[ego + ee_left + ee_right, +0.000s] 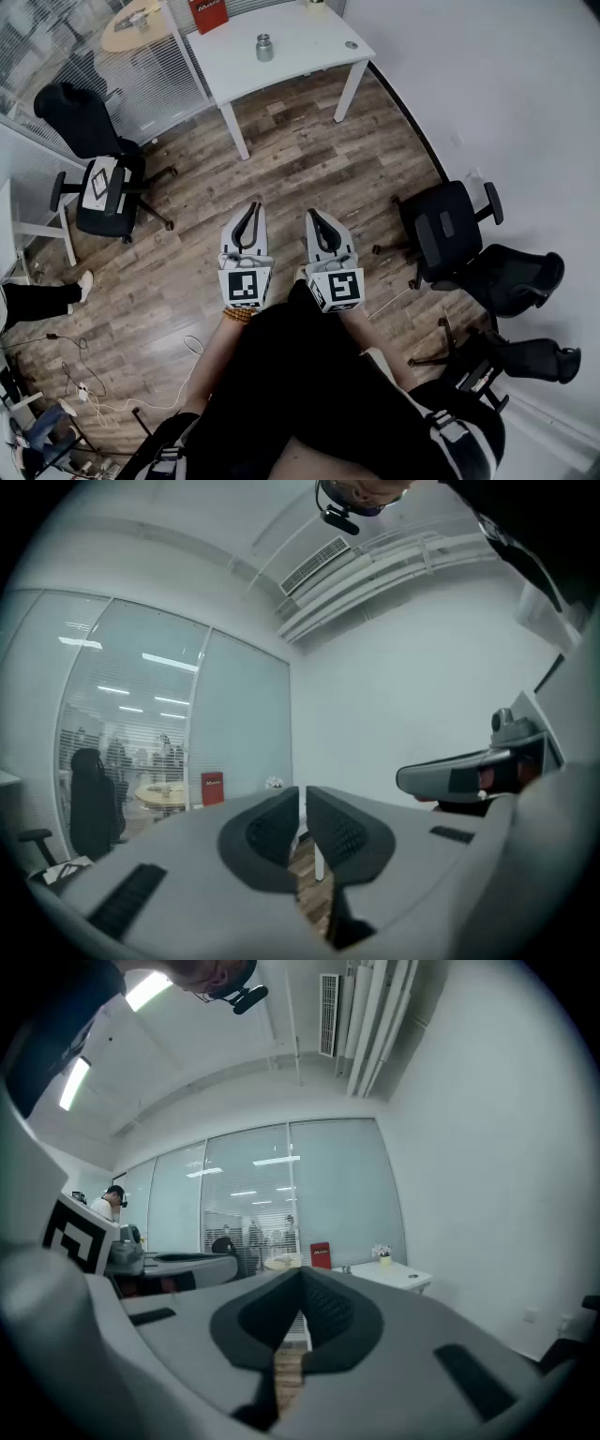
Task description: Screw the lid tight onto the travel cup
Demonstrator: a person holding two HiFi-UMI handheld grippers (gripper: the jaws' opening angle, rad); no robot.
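Hovering above wood floor | left gripper, right gripper: fingers together | white table beyond

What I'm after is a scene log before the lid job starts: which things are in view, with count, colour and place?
white table: one, white, top centre
travel cup: one, metallic grey, upright on the white table
lid: one, grey, apparently a small disc near that table's right end, apart from the cup
red box: one, red, table's far edge
round table: one, light wood, top left
office chairs: about four, black, one left, the others right
cables: several, on the wood floor, lower left
bystander's leg: one, dark trouser, white shoe, left edge
left gripper: one, grey and black, shut, empty, over the floor
right gripper: one, same colours, shut, empty, beside it
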